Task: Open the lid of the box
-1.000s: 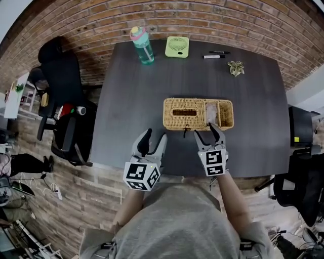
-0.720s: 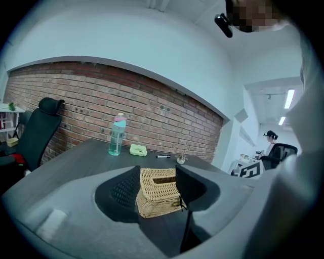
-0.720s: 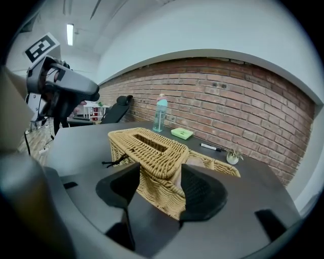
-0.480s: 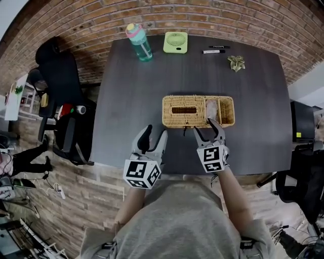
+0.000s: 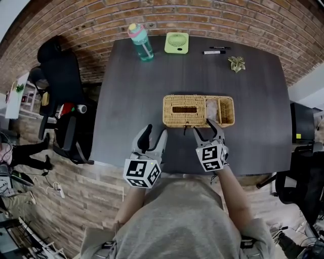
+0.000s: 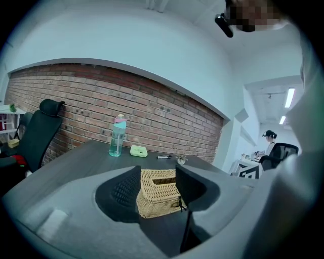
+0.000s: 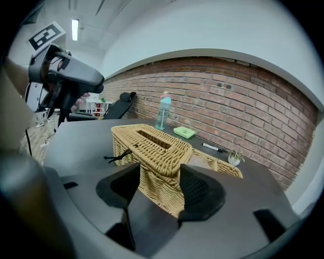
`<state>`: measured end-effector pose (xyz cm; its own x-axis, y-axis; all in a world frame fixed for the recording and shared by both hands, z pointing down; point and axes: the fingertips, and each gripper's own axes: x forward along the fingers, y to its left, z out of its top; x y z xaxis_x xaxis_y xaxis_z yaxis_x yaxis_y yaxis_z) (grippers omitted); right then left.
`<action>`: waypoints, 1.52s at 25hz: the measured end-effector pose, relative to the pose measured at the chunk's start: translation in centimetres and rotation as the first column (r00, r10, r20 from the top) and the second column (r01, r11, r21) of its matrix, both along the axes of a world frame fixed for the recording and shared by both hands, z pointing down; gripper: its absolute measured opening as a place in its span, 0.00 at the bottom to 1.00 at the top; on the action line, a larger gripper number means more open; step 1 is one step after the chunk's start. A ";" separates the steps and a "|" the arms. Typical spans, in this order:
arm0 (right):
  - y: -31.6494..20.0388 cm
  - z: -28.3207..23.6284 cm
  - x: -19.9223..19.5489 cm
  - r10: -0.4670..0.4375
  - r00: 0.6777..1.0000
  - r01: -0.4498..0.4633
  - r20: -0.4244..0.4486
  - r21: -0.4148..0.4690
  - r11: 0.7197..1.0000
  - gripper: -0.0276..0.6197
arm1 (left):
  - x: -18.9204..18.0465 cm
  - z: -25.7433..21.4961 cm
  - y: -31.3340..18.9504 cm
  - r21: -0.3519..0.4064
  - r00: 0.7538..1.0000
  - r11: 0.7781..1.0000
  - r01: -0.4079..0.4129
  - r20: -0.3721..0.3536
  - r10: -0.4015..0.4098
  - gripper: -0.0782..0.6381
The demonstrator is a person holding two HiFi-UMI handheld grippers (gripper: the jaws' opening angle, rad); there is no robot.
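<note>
Right gripper — jaws apart, empty — stays at the wicker box's near edge, hardly shifted; left gripper, equally spread, unchanged; lid down.

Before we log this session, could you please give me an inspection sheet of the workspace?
Surface: dark table.
Job's things: wicker box, lid shut.
Clutter: water bottle, green fan, markers, small plant, all along the far edge.
Tongs: left tongs open, empty, short of the box; right tongs open at the box's front edge, holding nothing.
Cables: power strip on the floor, left.
Surroundings: brick wall, black chairs.
</note>
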<state>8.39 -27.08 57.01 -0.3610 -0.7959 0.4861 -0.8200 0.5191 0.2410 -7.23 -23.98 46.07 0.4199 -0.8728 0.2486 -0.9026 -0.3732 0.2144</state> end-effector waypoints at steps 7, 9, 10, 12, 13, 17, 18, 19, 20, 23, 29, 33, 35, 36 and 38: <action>-0.4 -0.1 -0.1 0.003 1.000 -0.003 0.001 -0.002 1.000 0.42 | -0.4 -0.4 0.1 0.010 1.000 1.000 0.014 -0.003 -0.014 0.40; -0.4 -0.3 0.0 -0.001 1.000 0.001 0.000 -0.003 1.000 0.42 | -0.4 -0.5 0.1 0.012 1.000 1.000 0.018 -0.004 -0.018 0.40; -0.4 -0.5 0.0 -0.004 1.000 0.004 -0.002 -0.002 1.000 0.42 | -0.4 -0.6 0.1 0.013 1.000 1.000 0.019 -0.004 -0.019 0.40; -0.5 -1.0 0.0 -0.011 1.000 0.011 -0.002 0.010 1.000 0.42 | -0.3 -0.7 0.1 0.016 1.000 1.000 0.019 -0.005 -0.019 0.40; -0.6 -1.3 0.0 -0.014 1.000 0.014 0.002 0.019 1.000 0.42 | -0.3 -0.7 0.1 0.018 1.000 1.000 0.018 -0.007 -0.018 0.40; -0.7 -3.0 -0.2 -0.033 0.999 0.033 0.003 0.048 0.998 0.40 | -0.4 -1.0 0.0 0.021 1.000 1.000 0.019 -0.014 -0.018 0.40; -0.7 -3.5 -0.2 -0.036 0.999 0.036 0.002 0.054 0.998 0.39 | -0.4 -1.1 -0.1 0.022 1.000 1.000 0.019 -0.016 -0.019 0.40; -0.8 -3.9 -0.2 -0.037 0.999 0.037 0.004 0.061 0.997 0.38 | -0.4 -1.2 -0.1 0.024 1.000 1.000 0.020 -0.017 -0.019 0.40; -1.0 -4.3 -0.2 -0.038 0.999 0.037 0.007 0.068 0.997 0.38 | -0.4 -1.2 -0.2 0.025 1.000 0.999 0.020 -0.019 -0.020 0.40; -1.4 -5.5 -0.3 -0.043 0.999 0.041 0.019 0.087 0.995 0.37 | -0.4 -1.2 -0.1 0.024 1.000 0.999 0.023 -0.020 -0.023 0.40; -2.5 -7.7 -0.4 -0.074 0.997 0.071 0.021 0.103 0.992 0.34 | -0.8 -1.0 -0.4 0.015 0.999 0.999 0.041 -0.020 -0.041 0.40; -3.8 -9.3 -0.6 -0.094 0.995 0.091 0.022 0.114 0.989 0.32 | -1.1 -1.1 -0.9 0.016 0.999 0.999 0.048 -0.022 -0.048 0.40; -4.5 -9.9 -0.6 -0.101 0.995 0.097 0.029 0.115 0.989 0.31 | -1.1 -1.2 -1.0 0.018 0.999 0.999 0.049 -0.022 -0.049 0.40; -4.8 -10.3 -0.5 -0.103 0.994 0.098 0.035 0.114 0.989 0.31 | -1.1 -1.2 -1.1 0.018 0.999 0.999 0.049 -0.021 -0.049 0.40; -5.6 -10.8 -0.5 -0.108 0.993 0.103 0.046 0.109 0.989 0.30 | -1.2 -1.1 -1.3 0.017 0.999 0.999 0.051 -0.018 -0.051 0.40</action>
<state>7.93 -32.65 46.24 -0.4679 -0.7982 0.3794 -0.7748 0.5770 0.2584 -8.41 -25.27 44.95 0.3793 -0.8972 0.2262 -0.9165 -0.3309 0.2248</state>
